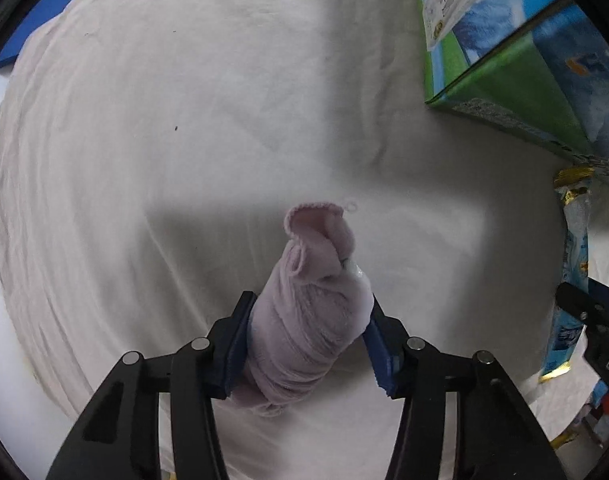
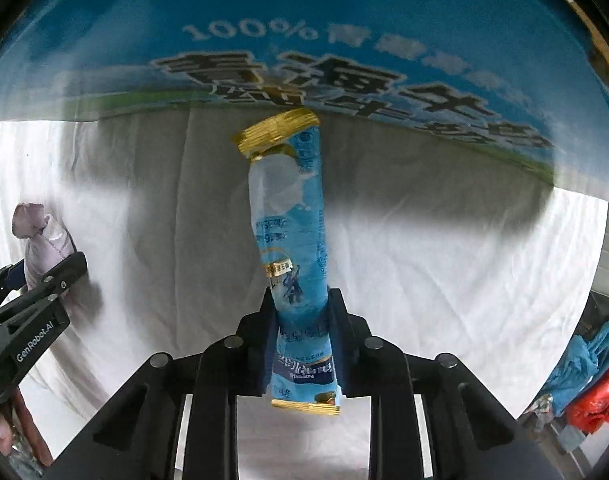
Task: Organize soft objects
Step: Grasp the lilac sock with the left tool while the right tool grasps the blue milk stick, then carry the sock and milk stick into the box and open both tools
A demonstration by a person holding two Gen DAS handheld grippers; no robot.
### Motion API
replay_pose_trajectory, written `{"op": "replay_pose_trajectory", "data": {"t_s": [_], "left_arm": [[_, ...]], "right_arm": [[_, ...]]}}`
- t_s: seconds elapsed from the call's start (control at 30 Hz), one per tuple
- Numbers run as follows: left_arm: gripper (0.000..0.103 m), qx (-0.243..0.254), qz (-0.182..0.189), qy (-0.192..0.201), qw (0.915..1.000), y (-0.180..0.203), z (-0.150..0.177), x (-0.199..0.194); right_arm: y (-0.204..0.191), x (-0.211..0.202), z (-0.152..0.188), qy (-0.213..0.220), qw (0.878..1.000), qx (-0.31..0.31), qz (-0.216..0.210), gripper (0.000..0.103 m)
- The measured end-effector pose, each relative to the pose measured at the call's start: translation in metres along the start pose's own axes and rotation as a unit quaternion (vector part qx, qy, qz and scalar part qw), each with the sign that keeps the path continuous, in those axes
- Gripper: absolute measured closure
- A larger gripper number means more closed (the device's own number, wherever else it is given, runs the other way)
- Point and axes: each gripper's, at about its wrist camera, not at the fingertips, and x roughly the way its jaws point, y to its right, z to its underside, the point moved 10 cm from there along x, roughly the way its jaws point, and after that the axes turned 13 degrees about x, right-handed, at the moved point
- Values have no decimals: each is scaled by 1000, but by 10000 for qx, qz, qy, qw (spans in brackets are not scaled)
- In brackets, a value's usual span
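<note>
My left gripper [image 1: 310, 316] is shut on a rolled pale-pink sock [image 1: 308, 300], held above the white cloth; the sock pokes forward past the fingers. It also shows in the right wrist view [image 2: 40, 240] with the left gripper [image 2: 44, 276] at the far left. My right gripper [image 2: 302, 312] is shut on a long blue sachet with gold ends [image 2: 290, 216], held upright above the cloth. The sachet also shows in the left wrist view [image 1: 572, 264] at the right edge, with the right gripper [image 1: 584, 312] beside it.
A white wrinkled cloth [image 1: 164, 140] covers the surface. A large blue-and-green printed carton [image 1: 516, 52] stands at the far right, filling the background behind the sachet [image 2: 304, 40]. Blue and red fabric [image 2: 592, 380] lies off the cloth's right edge.
</note>
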Motion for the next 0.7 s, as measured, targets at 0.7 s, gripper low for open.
{"op": "replay_pose_trajectory", "data": {"t_s": [0.7], "left_arm": [[58, -121, 693, 1017, 9923, 102, 14, -100]], "right_arm": [[76, -94, 58, 348, 9947, -187, -952, 87]]}}
